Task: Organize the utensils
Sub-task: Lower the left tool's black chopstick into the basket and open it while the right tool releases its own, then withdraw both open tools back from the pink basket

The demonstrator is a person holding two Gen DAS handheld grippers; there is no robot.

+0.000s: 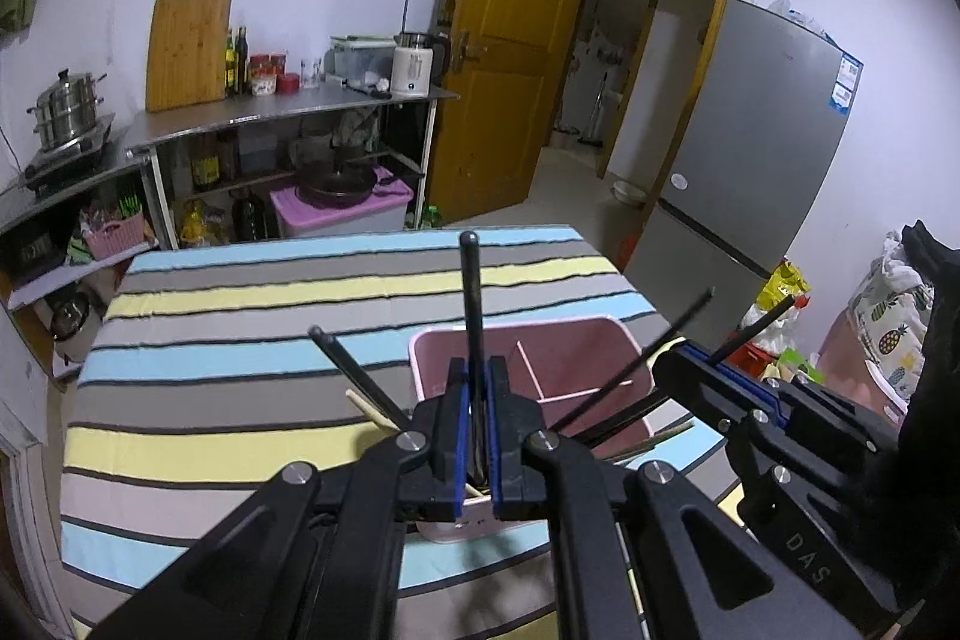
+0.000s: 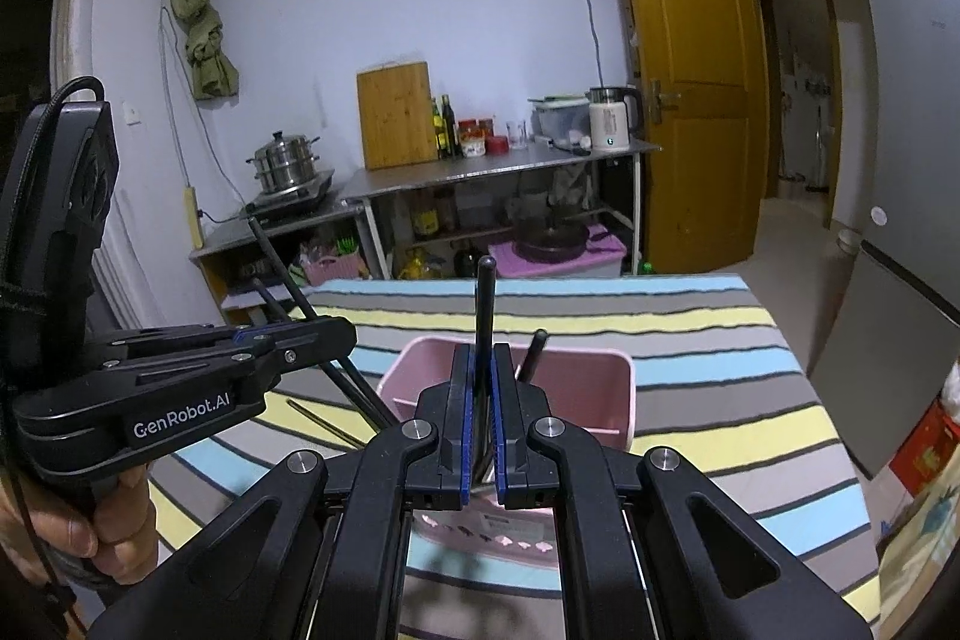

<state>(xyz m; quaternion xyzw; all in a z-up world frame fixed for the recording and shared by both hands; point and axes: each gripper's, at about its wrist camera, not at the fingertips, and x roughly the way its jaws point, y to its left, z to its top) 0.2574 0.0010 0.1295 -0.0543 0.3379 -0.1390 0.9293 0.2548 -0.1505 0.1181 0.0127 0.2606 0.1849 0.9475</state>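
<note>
Both claws are clenched on black chopsticks above the pink organizer box [image 1: 600,340]: left claw [image 1: 477,394] on one set [image 1: 471,304], right claw [image 2: 480,388] on another [image 2: 485,304]. Neither set is yet deposited. Loose light-coloured chopsticks [image 1: 372,409] remain on the table [image 1: 240,340] beside the box.

Bin [image 1: 576,358] set on counter [image 1: 240,340], toward its near edge. Divider [image 1: 531,370] seen inside bin. Loose chopsticks [image 1: 372,409] laid on counter, left of bin. Left tongs [image 1: 477,418] held above bin's near wall, right tongs [image 1: 714,376] to bin's right. Shelving unit [image 1: 288,112] stood behind counter; fridge [image 1: 750,148] far right of bin.
</note>
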